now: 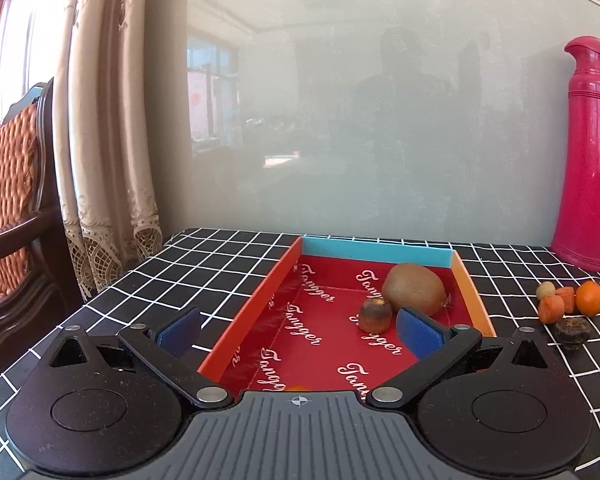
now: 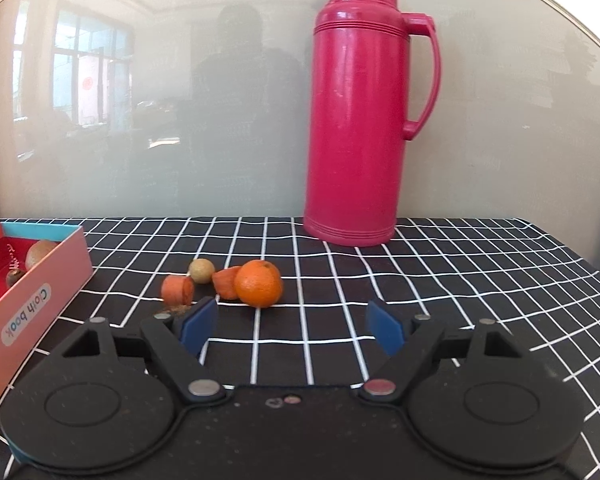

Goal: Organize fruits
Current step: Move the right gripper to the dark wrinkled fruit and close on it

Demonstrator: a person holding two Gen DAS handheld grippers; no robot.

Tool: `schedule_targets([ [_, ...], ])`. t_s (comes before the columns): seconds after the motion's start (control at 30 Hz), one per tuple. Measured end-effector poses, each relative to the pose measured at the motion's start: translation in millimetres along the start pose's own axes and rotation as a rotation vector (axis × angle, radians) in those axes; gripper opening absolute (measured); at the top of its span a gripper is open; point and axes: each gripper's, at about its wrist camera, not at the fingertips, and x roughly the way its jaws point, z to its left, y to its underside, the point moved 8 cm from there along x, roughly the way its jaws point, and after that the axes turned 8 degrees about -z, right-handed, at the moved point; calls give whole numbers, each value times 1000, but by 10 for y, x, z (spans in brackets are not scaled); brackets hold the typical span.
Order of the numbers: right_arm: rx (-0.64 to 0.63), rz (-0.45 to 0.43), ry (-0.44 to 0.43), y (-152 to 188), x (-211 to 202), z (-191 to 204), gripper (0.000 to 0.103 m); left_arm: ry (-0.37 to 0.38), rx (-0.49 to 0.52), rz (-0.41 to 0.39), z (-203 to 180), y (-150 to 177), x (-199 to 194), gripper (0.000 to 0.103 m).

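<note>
A red-lined box point(image 1: 256, 312) holds a brown kiwi point(image 1: 414, 288) and a small dark brown fruit point(image 1: 375, 314). My left gripper point(image 1: 299, 332) hangs open over the box's near end, nothing between its blue pads; its right pad sits just in front of the kiwi. On the cloth right of the box lie a tangerine point(image 2: 258, 283), two carrot pieces point(image 2: 177, 289) point(image 2: 227, 281) and a small beige round fruit point(image 2: 201, 270). My right gripper point(image 2: 292, 326) stands open and empty just short of the tangerine. Another dark fruit point(image 1: 572, 330) lies near the box's right wall.
A tall pink thermos point(image 2: 360, 120) stands at the back against the frosted wall panel. The table wears a black cloth with a white grid point(image 2: 460, 280). A wooden chair point(image 1: 16, 200) and a curtain point(image 1: 108, 140) stand beyond the table's left edge.
</note>
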Motion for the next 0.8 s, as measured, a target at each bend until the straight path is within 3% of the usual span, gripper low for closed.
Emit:
schedule_targets([
  [0.57, -43, 36, -84, 26, 233, 613, 81, -105, -64, 24, 671, 55, 104, 103],
  [0.8, -71, 83, -102, 93, 403, 862, 75, -160, -89, 37, 1008, 118, 149, 103],
])
